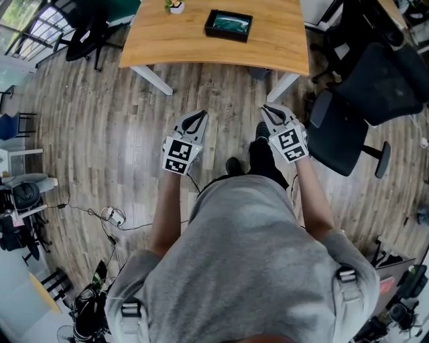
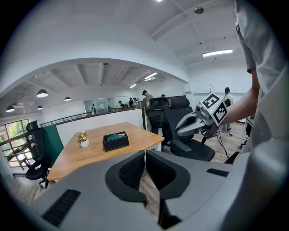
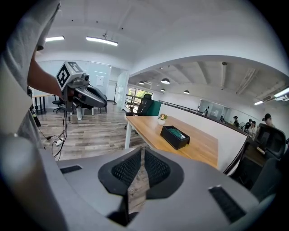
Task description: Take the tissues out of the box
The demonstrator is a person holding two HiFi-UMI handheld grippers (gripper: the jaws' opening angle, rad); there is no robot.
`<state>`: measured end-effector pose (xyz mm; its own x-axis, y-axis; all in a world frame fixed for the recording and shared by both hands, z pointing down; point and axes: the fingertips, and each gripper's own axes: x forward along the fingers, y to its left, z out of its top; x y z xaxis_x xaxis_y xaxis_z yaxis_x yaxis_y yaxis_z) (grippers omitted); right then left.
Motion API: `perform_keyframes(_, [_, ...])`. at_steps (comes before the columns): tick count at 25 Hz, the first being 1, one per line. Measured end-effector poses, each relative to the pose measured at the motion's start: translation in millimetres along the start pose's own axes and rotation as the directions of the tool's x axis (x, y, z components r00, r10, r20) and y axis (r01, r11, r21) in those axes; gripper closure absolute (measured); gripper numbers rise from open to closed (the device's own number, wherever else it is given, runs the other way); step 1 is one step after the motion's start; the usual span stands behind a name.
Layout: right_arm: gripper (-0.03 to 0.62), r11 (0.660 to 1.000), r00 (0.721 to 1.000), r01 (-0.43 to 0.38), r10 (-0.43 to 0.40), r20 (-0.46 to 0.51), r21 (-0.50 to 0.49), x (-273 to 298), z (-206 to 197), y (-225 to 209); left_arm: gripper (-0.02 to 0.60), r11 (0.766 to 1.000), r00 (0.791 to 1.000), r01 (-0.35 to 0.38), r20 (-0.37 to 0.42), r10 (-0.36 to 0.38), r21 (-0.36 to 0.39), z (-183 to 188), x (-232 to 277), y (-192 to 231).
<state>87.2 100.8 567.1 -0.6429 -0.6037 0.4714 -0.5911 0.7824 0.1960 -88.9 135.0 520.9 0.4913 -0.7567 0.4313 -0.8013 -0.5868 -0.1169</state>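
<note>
Head view: The left gripper and the right gripper were held side by side over the wood floor. Both pointed toward the table and stood short of its near edge, touching nothing. The black box sat on the right half of the table top, back from the near edge. The tissues showed teal in its open top and lay fully inside. A small flower pot stood left of the box, apart from it. A black office chair stood off the table's right corner. The person's grey shirt filled the lower frame.

Left gripper view: The jaws were together, their ribbed pads meeting at the tip, with nothing between them. Beyond them the box rested on the table near its right end, with the pot just left of it. The right gripper hung in the air at the right, in front of the chair.

Right gripper view: The jaws were closed tip to tip, with only a thin sliver of floor visible lower down between the pads. Nothing was held. The box lay on the table ahead, well apart from the jaws, with the pot beyond it toward the far end. The left gripper was visible at upper left.
</note>
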Motion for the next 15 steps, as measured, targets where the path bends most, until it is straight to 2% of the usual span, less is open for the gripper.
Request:
perform_keyframes(5, [0.546,1.0,1.0,-0.002,0.002,-0.002,-0.008,7,2,-4,0.558,1.0,1.0,0.017,0.014,-0.016,-0.027,1,5,1])
perform_keyframes(10, [0.502,0.999,1.0,-0.016,0.015,-0.005,-0.03,13,2,-4,0.555,1.0,1.0,-0.009,0.016,0.01,-0.012,3,7,9])
perform_keyframes(15, [0.446,0.999,1.0,-0.017,0.016,-0.008,-0.041,18,1,-4,0.494,0.999,1.0,-0.005,0.016,0.006,-0.037,1,9,10])
